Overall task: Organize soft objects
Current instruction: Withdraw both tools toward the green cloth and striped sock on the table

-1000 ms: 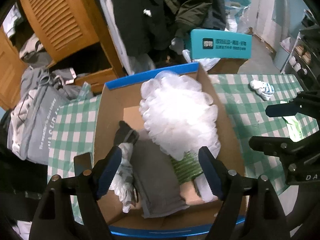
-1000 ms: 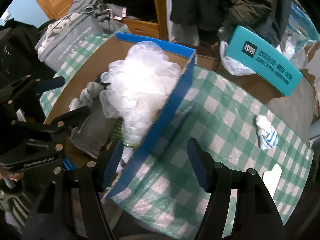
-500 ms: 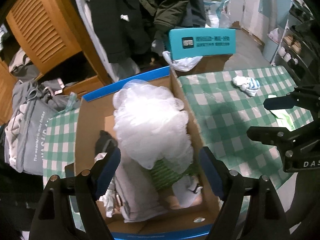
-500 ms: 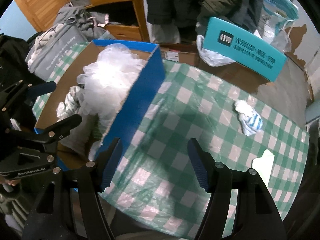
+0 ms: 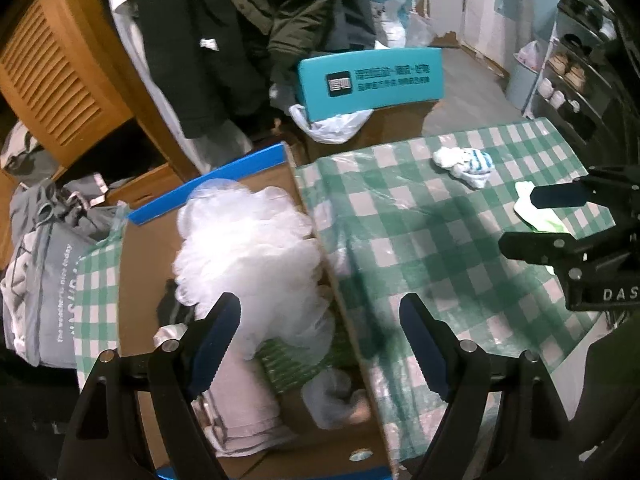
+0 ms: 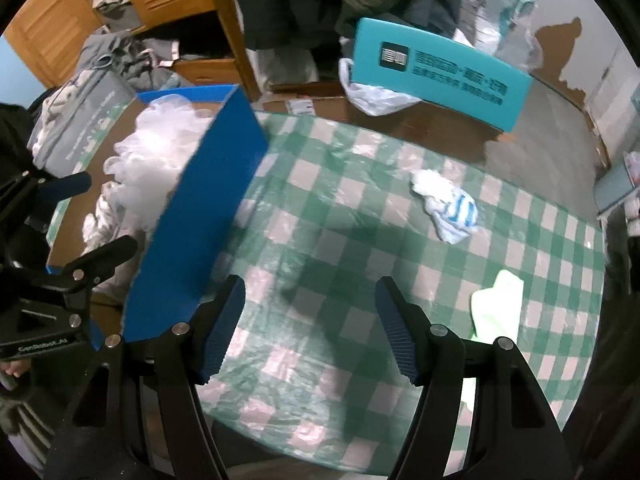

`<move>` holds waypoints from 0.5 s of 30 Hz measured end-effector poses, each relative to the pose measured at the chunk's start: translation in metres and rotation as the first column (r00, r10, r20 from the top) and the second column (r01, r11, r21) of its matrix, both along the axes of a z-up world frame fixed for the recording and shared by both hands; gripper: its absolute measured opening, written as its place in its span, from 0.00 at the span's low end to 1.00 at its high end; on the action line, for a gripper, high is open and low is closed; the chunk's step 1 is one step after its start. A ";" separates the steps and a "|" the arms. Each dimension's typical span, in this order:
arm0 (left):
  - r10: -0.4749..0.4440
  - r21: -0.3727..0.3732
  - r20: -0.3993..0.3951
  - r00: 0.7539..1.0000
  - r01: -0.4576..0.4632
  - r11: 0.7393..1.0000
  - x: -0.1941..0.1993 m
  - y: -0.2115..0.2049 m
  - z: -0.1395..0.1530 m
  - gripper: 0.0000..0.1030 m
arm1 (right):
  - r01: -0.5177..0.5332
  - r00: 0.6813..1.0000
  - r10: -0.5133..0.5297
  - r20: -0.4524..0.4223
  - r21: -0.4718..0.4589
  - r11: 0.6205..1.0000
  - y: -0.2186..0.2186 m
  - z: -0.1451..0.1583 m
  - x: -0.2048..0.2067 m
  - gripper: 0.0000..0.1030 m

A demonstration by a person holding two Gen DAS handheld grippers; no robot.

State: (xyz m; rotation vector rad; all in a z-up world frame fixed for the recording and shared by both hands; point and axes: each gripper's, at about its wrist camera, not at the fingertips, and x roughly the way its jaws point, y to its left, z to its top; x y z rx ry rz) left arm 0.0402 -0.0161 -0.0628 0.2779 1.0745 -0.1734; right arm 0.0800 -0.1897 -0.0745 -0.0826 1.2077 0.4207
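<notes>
Right now I am holding my left gripper [image 5: 320, 344] with its jaws standing wide and gripping nothing, hanging over the right wall of the box [image 5: 340, 292] at the table's left side. Inside the box a white mesh puff [image 5: 248, 252] is sitting at about 11 o'clock from that gripper, piled over a grey cloth [image 5: 244, 408] and something green-striped. My right gripper [image 6: 310, 330] is also gaping wide and carrying nothing, hovering above bare checked tablecloth [image 6: 352, 216]. From it, a white cloth with blue stripes [image 6: 446, 206] is lying at about 1 o'clock, well apart, and a pale green cloth [image 6: 498, 308] is lying at 3 o'clock, near the right finger. Both cloths are resting outside the box, on the tablecloth.
</notes>
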 end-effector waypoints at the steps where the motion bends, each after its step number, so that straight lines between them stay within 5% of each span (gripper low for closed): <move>1: -0.003 -0.002 -0.003 1.000 0.003 1.000 0.001 -0.002 -0.001 0.81 | 0.007 1.000 -0.007 0.000 -0.002 1.000 -0.004 -0.001 0.000 0.66; 15: -0.065 0.022 -0.020 0.998 0.066 0.998 0.014 -0.050 -0.012 0.81 | 0.144 0.989 -0.145 -0.030 -0.045 0.989 -0.072 -0.024 0.004 0.66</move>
